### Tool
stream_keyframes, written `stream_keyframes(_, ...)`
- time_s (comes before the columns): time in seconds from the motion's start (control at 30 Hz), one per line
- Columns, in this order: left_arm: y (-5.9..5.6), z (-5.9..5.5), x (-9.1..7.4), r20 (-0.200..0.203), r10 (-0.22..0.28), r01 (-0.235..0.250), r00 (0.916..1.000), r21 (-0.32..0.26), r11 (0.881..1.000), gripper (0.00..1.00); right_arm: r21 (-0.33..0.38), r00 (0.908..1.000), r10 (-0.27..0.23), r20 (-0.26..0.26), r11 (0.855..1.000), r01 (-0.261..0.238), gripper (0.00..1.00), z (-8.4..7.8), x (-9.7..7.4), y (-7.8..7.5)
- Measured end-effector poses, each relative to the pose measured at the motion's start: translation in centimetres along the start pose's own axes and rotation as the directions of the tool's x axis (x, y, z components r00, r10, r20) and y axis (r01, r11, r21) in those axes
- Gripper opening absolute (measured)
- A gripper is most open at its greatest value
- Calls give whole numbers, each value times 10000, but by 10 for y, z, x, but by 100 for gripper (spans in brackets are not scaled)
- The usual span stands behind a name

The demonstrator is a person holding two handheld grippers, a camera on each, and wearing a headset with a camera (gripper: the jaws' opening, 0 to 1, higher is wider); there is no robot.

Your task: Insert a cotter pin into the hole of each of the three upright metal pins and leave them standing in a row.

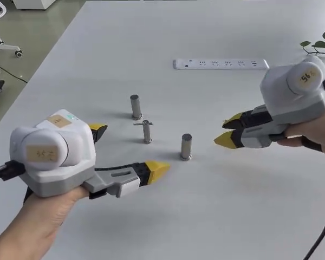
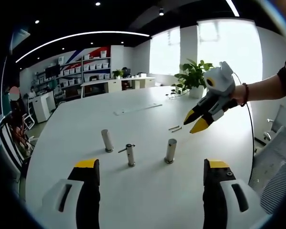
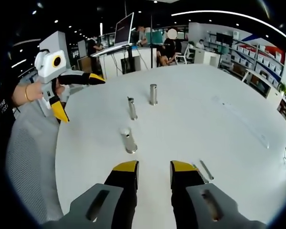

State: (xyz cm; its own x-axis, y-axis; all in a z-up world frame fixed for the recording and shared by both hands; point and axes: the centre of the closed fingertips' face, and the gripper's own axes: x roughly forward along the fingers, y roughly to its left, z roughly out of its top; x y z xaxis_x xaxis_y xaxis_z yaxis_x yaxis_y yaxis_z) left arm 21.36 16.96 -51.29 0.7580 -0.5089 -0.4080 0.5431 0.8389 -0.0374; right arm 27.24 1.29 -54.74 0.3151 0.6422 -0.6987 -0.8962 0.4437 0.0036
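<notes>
left tool (image 1: 127, 149): lower left of the head view, jaws wide apart, empty.
right tool (image 1: 227, 131): right edge, jaws slightly apart, holding nothing.
pins: three upright on the desk (image 1: 216, 206); middle pin (image 1: 147, 131) carries a cotter (image 1: 141, 124); far pin (image 1: 135, 106) and near pin (image 1: 186, 147) look bare.
spare cotters (image 3: 203, 170): on the desk, bottom right of the right gripper view.
step: probably fetching the second cotter.
next: close your right tool on one spare, then aim it at a bare pin's hole.
</notes>
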Motion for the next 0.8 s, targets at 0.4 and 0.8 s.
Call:
stream_keyframes(0.4, -1, -4, 5, -105, 73, -73, 9999, -29, 10000, 87, 251, 9921, -839, -930, 9959, 866, 18, -21, 4, -48)
stream_keyframes(0.8, 2, -6, 5, -140, 165, -167, 9998, -172, 9997, 84, 121, 9784, -856, -1880, 9959, 895, 13, -44, 26, -85)
